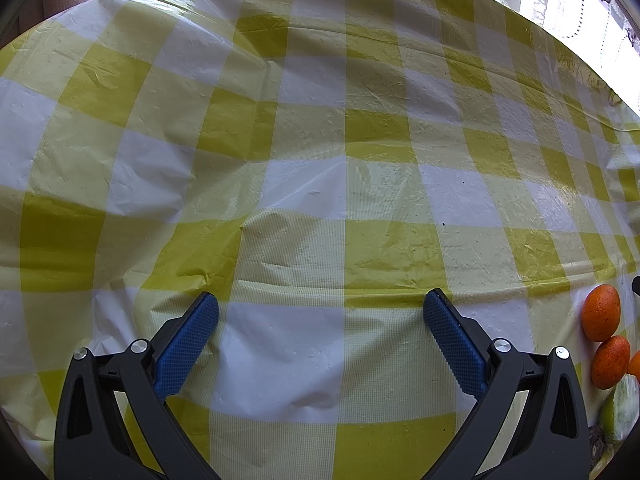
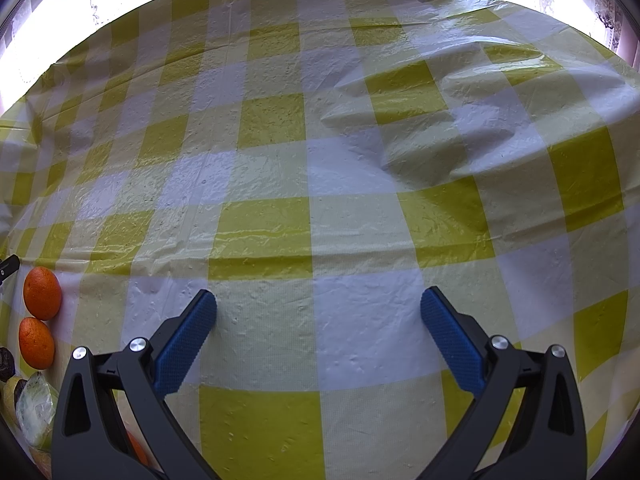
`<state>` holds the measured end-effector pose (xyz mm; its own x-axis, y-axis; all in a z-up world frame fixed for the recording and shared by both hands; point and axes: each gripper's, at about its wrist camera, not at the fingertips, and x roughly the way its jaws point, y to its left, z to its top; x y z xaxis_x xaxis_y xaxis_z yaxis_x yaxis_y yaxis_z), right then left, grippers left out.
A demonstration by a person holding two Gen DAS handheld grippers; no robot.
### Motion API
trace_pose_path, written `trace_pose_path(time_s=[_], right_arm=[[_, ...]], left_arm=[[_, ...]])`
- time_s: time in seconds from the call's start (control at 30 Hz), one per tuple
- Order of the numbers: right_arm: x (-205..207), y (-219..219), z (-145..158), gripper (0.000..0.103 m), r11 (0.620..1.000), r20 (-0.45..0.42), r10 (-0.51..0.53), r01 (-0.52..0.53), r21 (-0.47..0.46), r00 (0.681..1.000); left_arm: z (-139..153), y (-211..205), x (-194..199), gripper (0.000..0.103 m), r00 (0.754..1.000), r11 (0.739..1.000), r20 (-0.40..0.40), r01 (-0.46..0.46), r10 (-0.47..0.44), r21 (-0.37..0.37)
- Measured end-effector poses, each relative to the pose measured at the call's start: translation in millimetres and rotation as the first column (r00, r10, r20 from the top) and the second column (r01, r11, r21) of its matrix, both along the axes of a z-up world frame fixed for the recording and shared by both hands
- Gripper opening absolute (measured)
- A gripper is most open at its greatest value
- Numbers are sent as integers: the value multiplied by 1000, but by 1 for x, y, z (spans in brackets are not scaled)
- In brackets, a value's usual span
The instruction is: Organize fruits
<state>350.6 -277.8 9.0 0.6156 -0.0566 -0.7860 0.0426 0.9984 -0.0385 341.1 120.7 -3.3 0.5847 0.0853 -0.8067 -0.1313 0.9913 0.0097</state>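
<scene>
Two claws hang released and empty over the yellow-and-white checked plastic cloth [image 1: 320, 184] on the desk: the left claw [image 1: 320, 308] and the right claw [image 2: 318, 306]. Round orange fruits [image 1: 601, 312] lie at the lower right edge of the left view, lower left of the right. Risks, I judge: a round fruit rolling off a pinch, or wrinkled cloth snagging a fingertip.

No text, label, brand, number or sign can be read anywhere.
</scene>
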Motion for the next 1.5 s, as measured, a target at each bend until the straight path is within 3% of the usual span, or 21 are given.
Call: trace_pose_path(time_s=[0.3,0.37,0.43,0.5,0.57,0.63,0.77,0.83,0.9,1.0,1.07,1.17,1.3,1.5], right_arm=[[2,1,0,102,1000,1,0,0,-1,1000],[1,0,0,102,1000,-6,23,-23,-2,1000],[-17,-6,14,102,999,-11,-28,29,25,1000],[-68,1,48,102,999,67,-28,26,26,997],[-133,18,73,102,998,86,14,-18,54,996],[-202,40,82,102,991,84,73,-81,107,994],[-312,85,53,102,982,2,132,-131,139,991],[-346,102,25,102,979,-73,146,-133,156,987],[-370,119,6,102,983,-87,162,-152,107,983],[-396,124,4,102,987,20,141,-142,73,990],[-402,130,-9,102,989,75,136,-140,47,988],[-400,143,-11,102,989,82,141,-136,-57,987],[-391,129,-10,102,990,70,141,-143,19,987],[-391,125,-10,102,989,75,136,-139,42,988]], left_arm=[[1,0,9,99,1000,1000,-6,-8,8,-4],[20,2,-10,99,998,998,29,-58,58,-8],[58,-6,-55,99,993,998,104,-58,59,-16],[95,-23,-127,99,980,999,198,-24,31,-37],[111,-45,-206,99,971,999,240,4,8,-52],[100,-67,-276,99,975,995,219,40,-20,-89],[47,-92,-355,99,999,993,35,27,-23,-119],[29,-94,-370,99,999,992,-27,28,-31,-126],[18,-93,-382,99,999,995,-5,40,-41,-93],[-2,-86,-390,99,997,992,69,33,-24,-123],[-11,-86,-390,99,997,993,77,23,-13,-119],[-6,-86,-389,99,997,993,81,20,-11,-116],[-1,-90,-387,99,997,995,79,22,-14,-94],[3,-92,-384,99,998,996,62,27,-22,-83]])
